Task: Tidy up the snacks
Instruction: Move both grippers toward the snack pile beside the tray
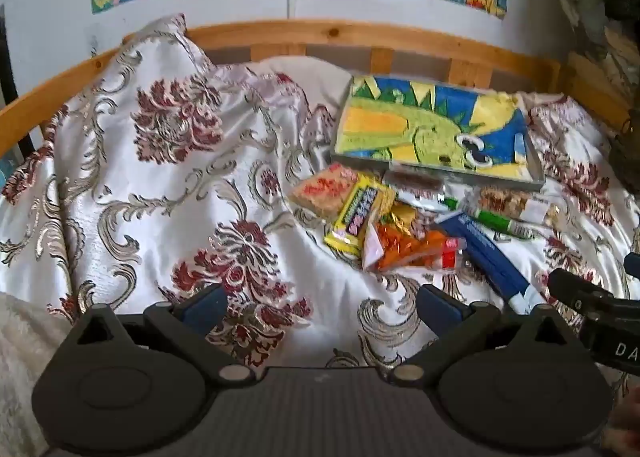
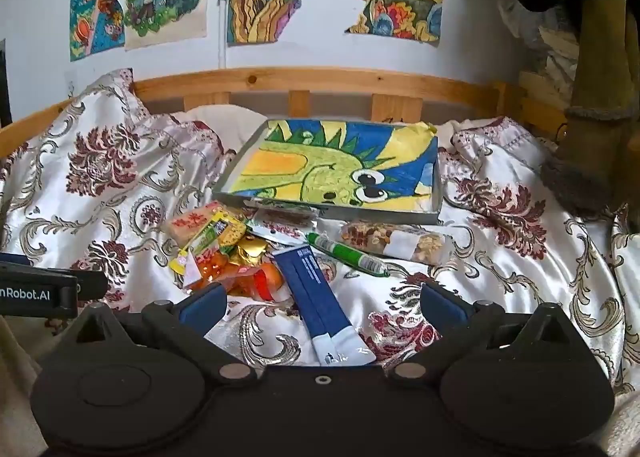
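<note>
A bed with a wooden frame (image 2: pixel 320 79) stands against a white wall with coloured drawings, and it is covered by a shiny bedspread (image 2: pixel 500 257) with a dark red flower pattern. On the bedspread, toward the wall, lies a flat tray (image 2: pixel 436 197) whose bottom shows a painted green creature. In both views the tray holds no snack that I can see.

The snacks are all in a loose pile just in front of the tray: a long blue packet (image 2: pixel 316 293), a clear bar of nuts (image 2: pixel 394 242), a green tube (image 2: pixel 348 255), an orange bag (image 1: pixel 408 247), a yellow packet (image 1: pixel 356 217) and a pinkish cake in wrap (image 1: pixel 322 193). So I judge the task is at the very start, with every item left to move.

The left gripper (image 1: pixel 320 301) is spread wide over bare cloth, holding nothing. The right gripper (image 2: pixel 322 303) is also wide open; the blue packet lies between its fingers, but they do not touch it.
</note>
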The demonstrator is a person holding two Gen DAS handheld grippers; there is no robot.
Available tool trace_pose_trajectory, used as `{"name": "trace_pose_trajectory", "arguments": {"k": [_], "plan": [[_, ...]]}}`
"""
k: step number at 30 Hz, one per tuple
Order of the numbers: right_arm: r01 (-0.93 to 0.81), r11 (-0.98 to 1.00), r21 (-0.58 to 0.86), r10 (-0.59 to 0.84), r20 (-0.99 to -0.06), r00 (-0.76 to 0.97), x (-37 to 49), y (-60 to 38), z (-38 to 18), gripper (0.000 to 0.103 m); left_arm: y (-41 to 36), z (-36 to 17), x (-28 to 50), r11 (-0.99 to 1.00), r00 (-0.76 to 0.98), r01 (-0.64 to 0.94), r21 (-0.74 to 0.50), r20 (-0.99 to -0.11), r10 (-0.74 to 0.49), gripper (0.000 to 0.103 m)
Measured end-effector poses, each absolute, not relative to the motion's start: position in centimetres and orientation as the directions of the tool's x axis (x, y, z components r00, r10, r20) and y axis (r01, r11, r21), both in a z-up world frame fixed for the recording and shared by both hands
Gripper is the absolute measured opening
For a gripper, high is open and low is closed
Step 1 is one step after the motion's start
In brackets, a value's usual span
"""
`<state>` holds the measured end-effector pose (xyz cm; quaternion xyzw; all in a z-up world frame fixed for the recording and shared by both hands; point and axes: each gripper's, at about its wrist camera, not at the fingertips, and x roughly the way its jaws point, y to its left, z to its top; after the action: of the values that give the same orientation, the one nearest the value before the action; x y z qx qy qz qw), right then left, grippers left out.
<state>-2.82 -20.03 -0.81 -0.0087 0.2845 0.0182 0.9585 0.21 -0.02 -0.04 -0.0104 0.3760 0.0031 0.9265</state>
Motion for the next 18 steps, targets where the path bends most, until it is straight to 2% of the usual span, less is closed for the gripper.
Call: {"name": "trace_pose_trajectory", "arguments": {"k": [13, 18], "plan": [[-0.009, 0.997, 0.083, 0.061, -0.659, 0.749, 0.4, -21.5, -1.1, 0.102, -1.1, 0.0, 4.5, 0.996, 0.627, 0.088, 0.019, -0.778, -0.041, 0.103], [-0.009, 0.996, 0.094, 0.071, -0.677, 0.732, 1.9, -21.6, -1.4, 0.102, -1.6, -0.3, 7.2, 0.987, 0.624, 0.113, 0.114, -0.781, 0.019, 0.103]]}}
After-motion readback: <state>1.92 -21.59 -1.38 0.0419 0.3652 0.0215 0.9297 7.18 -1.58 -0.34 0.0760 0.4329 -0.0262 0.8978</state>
